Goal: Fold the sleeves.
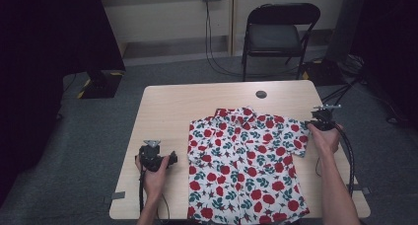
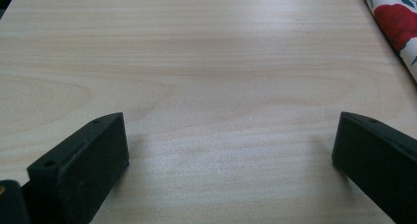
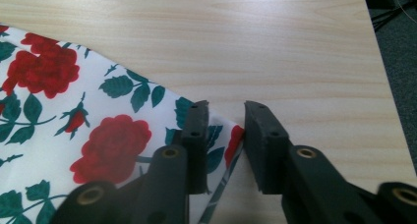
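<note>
**Q:** Forearms come in at the bottom of the high view. What are they working on?

**A:** A shirt, white with red roses and green leaves, lies flat on the tabletop, collar away from the person, toward the right half. The right claw sits at the tip of the shirt's right sleeve. The left claw rests on bare wood just beside the shirt's left edge, apart from it.

**Q:** How do the claws stand?

**A:** In the right gripper view the right claw is narrow, with the sleeve's corner between its jaws. One jaw lies on the cloth; the other shows a gap, so the pinch does not look complete. In the left gripper view the left claw is wide, with nothing between its jaws.

**Q:** Which step is this?

**A:** It looks like the start of a fold: taking hold of the right sleeve. Next, the jaws should close fully on the hem, then lift and carry the sleeve inward across the body.

**Q:** What does each view add?

**A:** The high view gives the whole shirt, a folding chair behind and the grey floor. The right gripper view gives the jaw gap at the sleeve. The left gripper view catches a sliver of shirt at its top right corner.
</note>
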### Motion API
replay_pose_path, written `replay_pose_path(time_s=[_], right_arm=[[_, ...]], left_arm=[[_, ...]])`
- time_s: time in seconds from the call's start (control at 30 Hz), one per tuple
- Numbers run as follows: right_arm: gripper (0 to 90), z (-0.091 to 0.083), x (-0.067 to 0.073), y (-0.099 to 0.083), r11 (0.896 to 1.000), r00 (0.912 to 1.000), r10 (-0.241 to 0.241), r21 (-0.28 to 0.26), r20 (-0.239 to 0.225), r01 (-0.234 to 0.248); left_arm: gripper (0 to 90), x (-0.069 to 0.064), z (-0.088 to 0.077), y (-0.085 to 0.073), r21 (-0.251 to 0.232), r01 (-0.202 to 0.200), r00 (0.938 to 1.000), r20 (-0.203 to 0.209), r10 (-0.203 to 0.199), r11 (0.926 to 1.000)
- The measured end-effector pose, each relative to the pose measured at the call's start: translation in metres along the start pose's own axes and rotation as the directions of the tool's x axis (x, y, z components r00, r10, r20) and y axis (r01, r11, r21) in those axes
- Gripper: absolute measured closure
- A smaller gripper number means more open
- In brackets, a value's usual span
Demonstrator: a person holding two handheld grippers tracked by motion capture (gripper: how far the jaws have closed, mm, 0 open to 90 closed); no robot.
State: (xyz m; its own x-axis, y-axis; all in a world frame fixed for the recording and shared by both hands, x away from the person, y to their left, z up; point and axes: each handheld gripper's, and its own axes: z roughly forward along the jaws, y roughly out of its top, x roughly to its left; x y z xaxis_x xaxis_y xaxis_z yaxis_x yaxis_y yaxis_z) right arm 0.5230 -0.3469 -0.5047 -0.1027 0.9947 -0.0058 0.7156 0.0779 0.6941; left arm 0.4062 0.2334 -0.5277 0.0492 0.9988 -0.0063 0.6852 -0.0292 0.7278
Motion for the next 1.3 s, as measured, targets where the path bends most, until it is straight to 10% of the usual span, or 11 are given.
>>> replay_pose_path(time_s=[0.47,1.3], right_arm=[[84.7,-0.001,0.000,-0.001,0.995,0.9946,0.101,-0.018,-0.023,-0.101],[88.5,-0.019,0.012,0.006,0.993,0.9905,0.104,-0.053,-0.090,-0.109]], left_arm=[[0.0,0.000,0.000,0.000,0.000,0.000,1.0000,0.000,0.000,1.0000],[0.0,0.000,0.000,0.000,0.000,0.000,1.0000,0.000,0.000,1.0000]])
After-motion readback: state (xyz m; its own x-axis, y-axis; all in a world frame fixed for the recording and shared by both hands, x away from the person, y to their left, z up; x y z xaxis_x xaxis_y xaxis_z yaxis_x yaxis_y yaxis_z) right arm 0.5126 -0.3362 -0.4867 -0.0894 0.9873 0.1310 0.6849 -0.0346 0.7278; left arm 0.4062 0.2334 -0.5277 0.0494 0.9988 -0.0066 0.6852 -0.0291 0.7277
